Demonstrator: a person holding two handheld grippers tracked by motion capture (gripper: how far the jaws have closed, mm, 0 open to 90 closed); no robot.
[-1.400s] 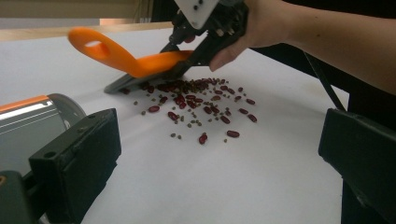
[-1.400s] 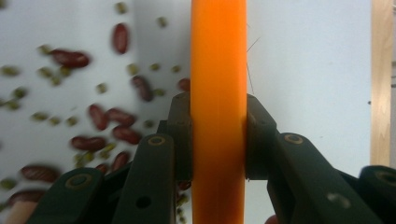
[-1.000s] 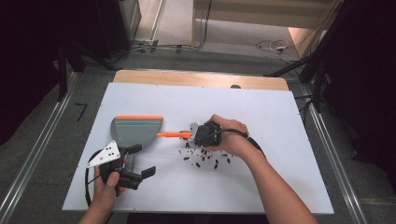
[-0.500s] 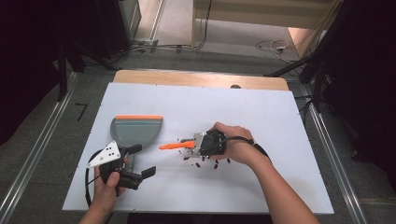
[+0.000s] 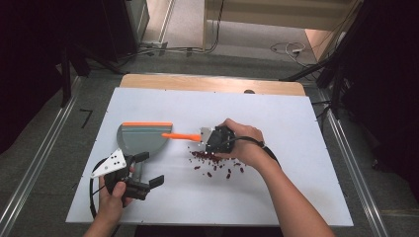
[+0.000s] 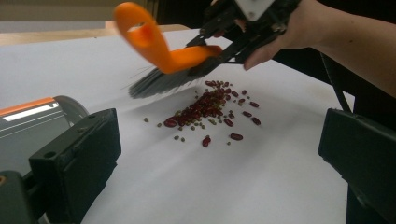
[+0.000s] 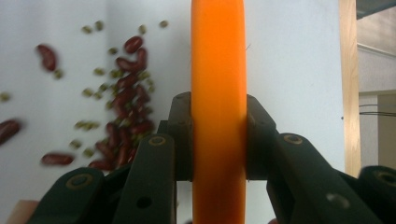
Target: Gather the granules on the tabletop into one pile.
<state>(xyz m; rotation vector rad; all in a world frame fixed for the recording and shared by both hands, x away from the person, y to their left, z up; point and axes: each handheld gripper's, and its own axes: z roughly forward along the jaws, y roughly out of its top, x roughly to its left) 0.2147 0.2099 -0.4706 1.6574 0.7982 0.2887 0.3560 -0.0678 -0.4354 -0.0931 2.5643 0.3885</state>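
Note:
A small brush with an orange handle (image 5: 180,136) is clamped in my right gripper (image 5: 211,138), which is shut on it. In the right gripper view the handle (image 7: 218,84) runs straight up between the jaws. Its grey bristles (image 6: 159,84) hang just above the table, beside a pile of red and green beans (image 5: 213,162) (image 6: 205,109) (image 7: 126,107). A grey dustpan with an orange lip (image 5: 141,136) lies flat to the left of the brush. My left gripper (image 5: 149,169) rests open near the dustpan's handle, its jaws wide apart and empty (image 6: 219,158).
The work goes on over a white board (image 5: 296,123) on a wooden table (image 5: 212,84). A few stray beans (image 5: 230,174) lie toward the near side. A black cable (image 5: 93,190) loops by the left hand. Metal rails (image 5: 34,168) run along both sides.
The right gripper swung the brush toward the near side over the beans, then back up and left toward the dustpan. The left gripper stayed put.

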